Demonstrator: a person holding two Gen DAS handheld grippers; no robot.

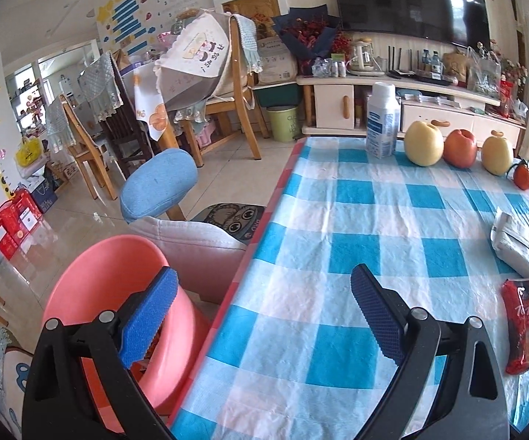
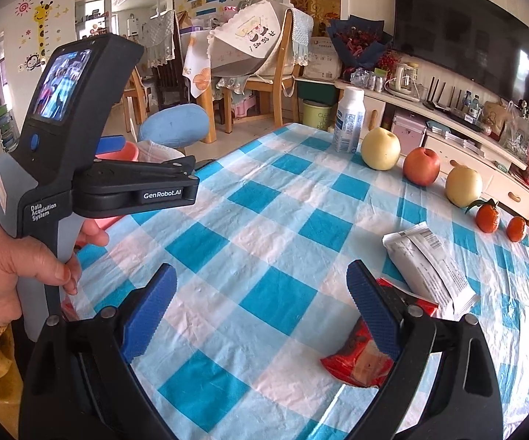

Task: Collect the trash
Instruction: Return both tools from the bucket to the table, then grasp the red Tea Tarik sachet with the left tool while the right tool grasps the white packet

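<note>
A red snack wrapper [image 2: 356, 361] lies flat on the blue-checked tablecloth [image 2: 264, 220]. My right gripper [image 2: 261, 311] hangs open just above the cloth, its right finger over the wrapper's left part and nothing held. Just behind it lies a white printed packet [image 2: 429, 264]. In the left wrist view the same red wrapper [image 1: 528, 326] and white packet [image 1: 517, 249] sit far right. My left gripper [image 1: 262, 315] is open and empty, straddling the table's left edge, its left finger over a pink bin [image 1: 99, 286] on the floor.
A white bottle [image 1: 383, 121], two yellow pears, a red apple [image 1: 460, 148] and two small oranges [image 1: 523, 176] line the table's far edge. A blue stool [image 1: 160, 189] and grey cushion stand beside the bin. A hand [image 2: 15, 264] holds the left gripper's handle.
</note>
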